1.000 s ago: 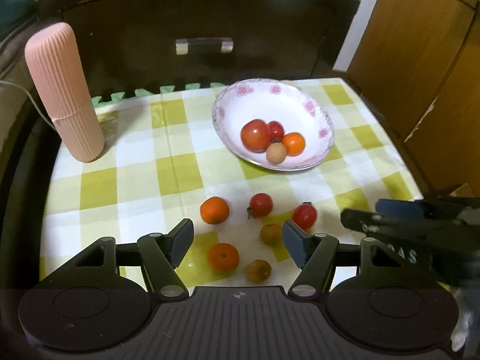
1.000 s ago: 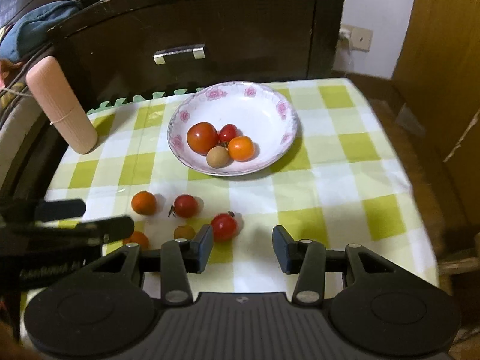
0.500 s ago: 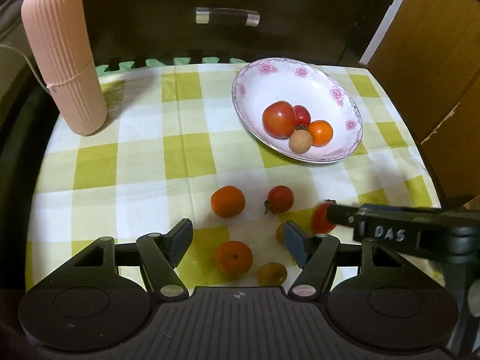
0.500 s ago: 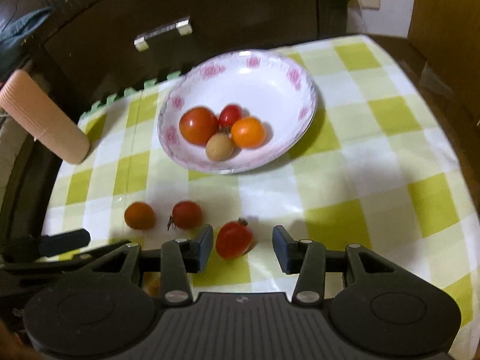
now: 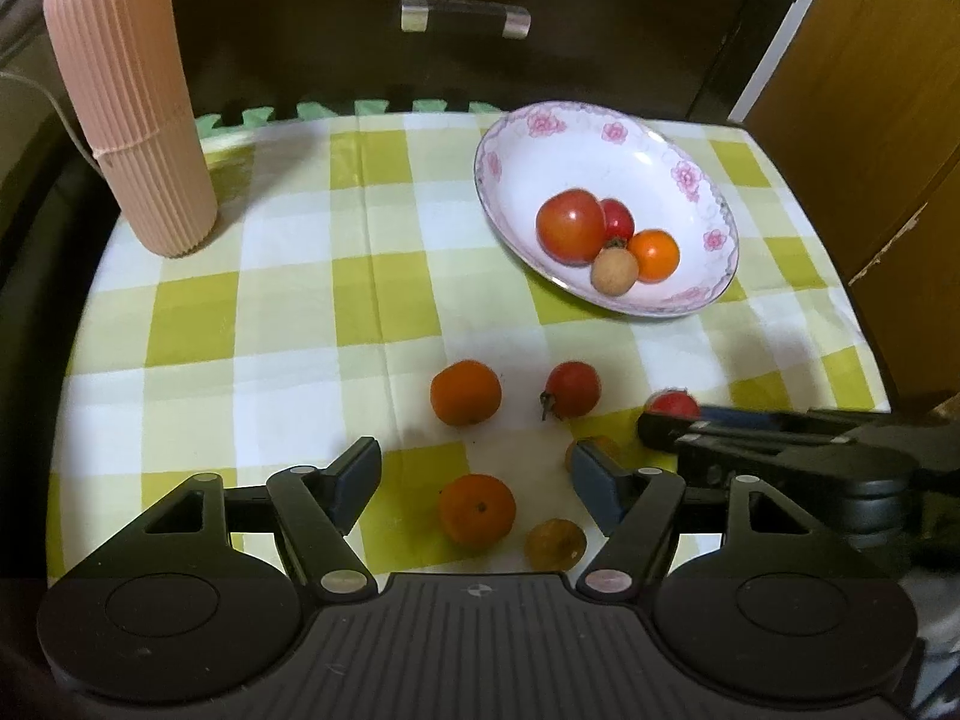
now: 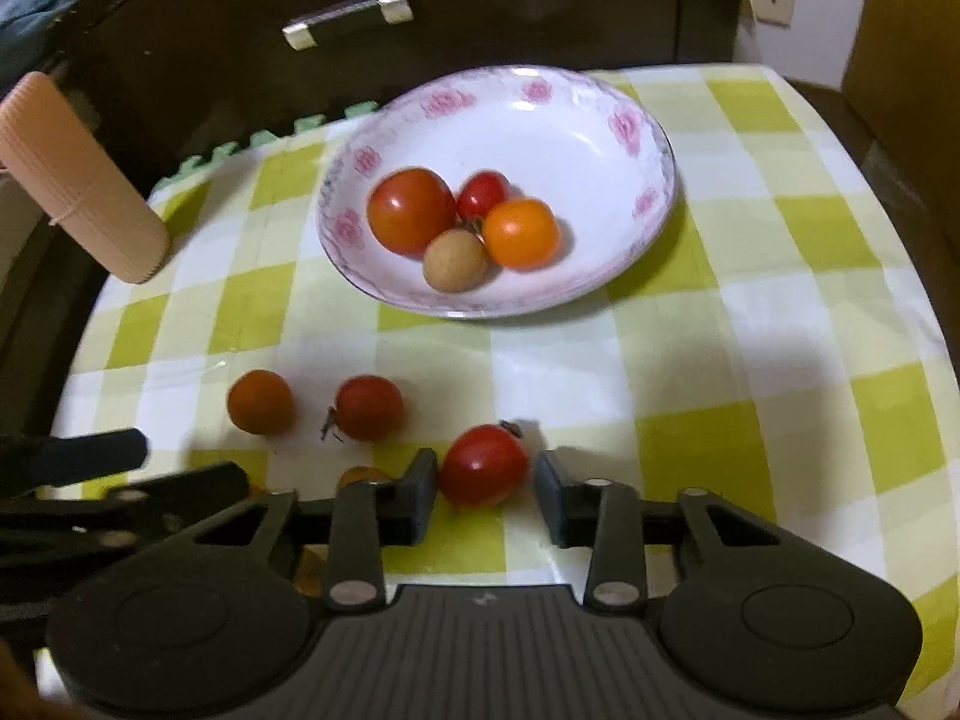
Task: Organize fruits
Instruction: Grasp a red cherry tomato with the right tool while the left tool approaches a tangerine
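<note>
Tomato (image 6: 483, 466) between right gripper (image 6: 485, 495) fingers (image 6: 418, 495) — untouched

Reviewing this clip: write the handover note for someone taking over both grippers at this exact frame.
Right gripper: open, jaws either side of a red tomato on the cloth, not closed on it.
Left gripper: open, empty, above an orange fruit.
Done: four fruits sit in the floral bowl.
Left: six fruits lie loose on the checked tablecloth, counting that tomato. Likely next: close on the tomato and carry it to the bowl.
</note>
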`<state>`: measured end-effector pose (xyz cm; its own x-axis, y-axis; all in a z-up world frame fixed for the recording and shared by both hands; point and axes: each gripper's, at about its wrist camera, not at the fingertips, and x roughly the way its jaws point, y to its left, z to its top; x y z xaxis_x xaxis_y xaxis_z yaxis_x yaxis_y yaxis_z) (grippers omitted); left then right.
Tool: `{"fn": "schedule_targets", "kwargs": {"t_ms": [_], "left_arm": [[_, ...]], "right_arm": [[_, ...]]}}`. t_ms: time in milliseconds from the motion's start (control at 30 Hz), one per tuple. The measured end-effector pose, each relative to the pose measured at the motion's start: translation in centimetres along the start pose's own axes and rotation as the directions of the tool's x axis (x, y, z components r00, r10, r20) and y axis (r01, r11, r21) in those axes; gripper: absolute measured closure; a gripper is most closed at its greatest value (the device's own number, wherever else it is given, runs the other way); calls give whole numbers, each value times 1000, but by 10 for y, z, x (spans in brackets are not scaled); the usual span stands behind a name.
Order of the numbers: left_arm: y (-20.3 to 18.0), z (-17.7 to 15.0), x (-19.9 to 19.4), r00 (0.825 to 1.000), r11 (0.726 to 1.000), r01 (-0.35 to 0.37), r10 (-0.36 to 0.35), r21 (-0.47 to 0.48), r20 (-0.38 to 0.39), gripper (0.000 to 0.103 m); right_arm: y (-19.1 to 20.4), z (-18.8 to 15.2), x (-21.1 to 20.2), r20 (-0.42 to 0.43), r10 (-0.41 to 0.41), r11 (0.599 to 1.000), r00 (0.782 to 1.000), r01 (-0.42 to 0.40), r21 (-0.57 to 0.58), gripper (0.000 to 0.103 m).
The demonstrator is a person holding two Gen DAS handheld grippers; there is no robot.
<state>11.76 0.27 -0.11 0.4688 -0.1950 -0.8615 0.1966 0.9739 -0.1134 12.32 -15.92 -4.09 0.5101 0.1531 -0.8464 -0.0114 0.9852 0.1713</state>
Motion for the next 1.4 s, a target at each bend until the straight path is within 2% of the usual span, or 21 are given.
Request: {"fn": "schedule_targets", "kwargs": {"t_ms": [200, 433, 600, 700, 1100, 1400], "left_arm": [[-7, -8, 13, 999, 999, -12, 13, 34, -35, 30], [-8, -11, 29, 997, 998, -36, 39, 46, -72, 49], [-10, -14, 34, 996, 997, -47, 52, 60, -79, 54], [-9, -14, 33, 996, 997, -46, 51, 60, -77, 62], [-5, -21, 22, 997, 996, -28, 34, 81, -69, 62], [-6, -24, 25, 997, 994, -35, 42, 102, -67, 59]], "right_arm": [[0, -8, -3, 11, -4, 998, 1000, 5, -70, 71], [-2, -9, -16, 36, 32, 997, 999, -29, -73, 71], [-3, -10, -18, 31, 46, 996, 998, -44, -73, 71], [-5, -10, -15, 22, 39, 997, 999, -37, -68, 71], [-33, -12, -23, 5, 67, 998, 998, -67, -8, 71], [-23, -24, -10, -60, 46, 995, 997, -52, -90, 71]]}}
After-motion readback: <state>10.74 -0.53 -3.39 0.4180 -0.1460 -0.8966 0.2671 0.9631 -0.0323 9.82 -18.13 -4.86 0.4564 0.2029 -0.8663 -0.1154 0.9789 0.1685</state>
